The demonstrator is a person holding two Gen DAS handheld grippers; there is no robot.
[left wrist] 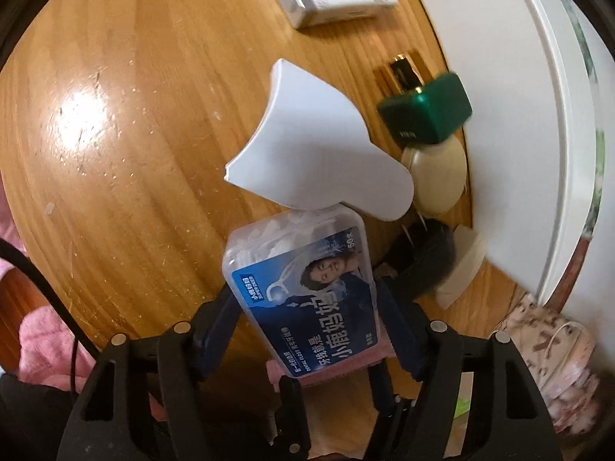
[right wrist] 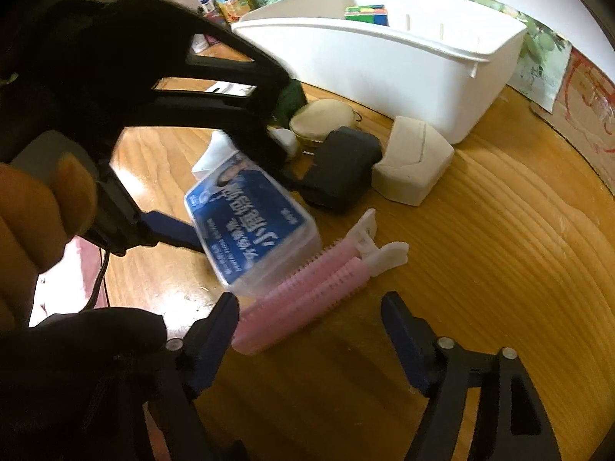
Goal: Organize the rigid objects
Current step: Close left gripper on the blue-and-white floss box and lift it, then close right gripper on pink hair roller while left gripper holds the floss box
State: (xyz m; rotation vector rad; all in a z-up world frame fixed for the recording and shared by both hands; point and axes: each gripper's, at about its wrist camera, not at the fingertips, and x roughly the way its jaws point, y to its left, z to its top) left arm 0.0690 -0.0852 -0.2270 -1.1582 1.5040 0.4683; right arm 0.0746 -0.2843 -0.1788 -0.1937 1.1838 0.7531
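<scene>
Left hand-held gripper [left wrist: 307, 303] clamped on floss box [left wrist: 307, 288]; right hand-held gripper [right wrist: 307, 307] wide open, empty.

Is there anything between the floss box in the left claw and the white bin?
Yes. The left claw holds the floss box above the table, and small items lie on the table before the white bin: a black pouch, a cream box and a round beige case. Carried over them, the open top looks reachable.
</scene>
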